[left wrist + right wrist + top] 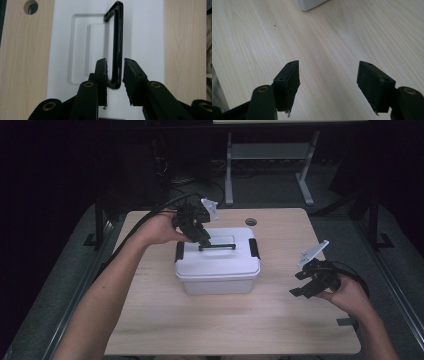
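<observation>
Right gripper: hovering spread and empty near tabletop's right edge.
Left gripper: straddling handle, pads slack.
Box: looking rigid, light, smooth; handle offering best hold.

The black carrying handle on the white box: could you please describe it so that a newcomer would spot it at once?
On the wooden table stands a white lidded box. The carrying handle is on its lid, beside a shallow rectangular recess, with the left gripper straddling it, a small gap on either side. It is a thin raised bar, unlike the short black latches at the lid's ends.
</observation>
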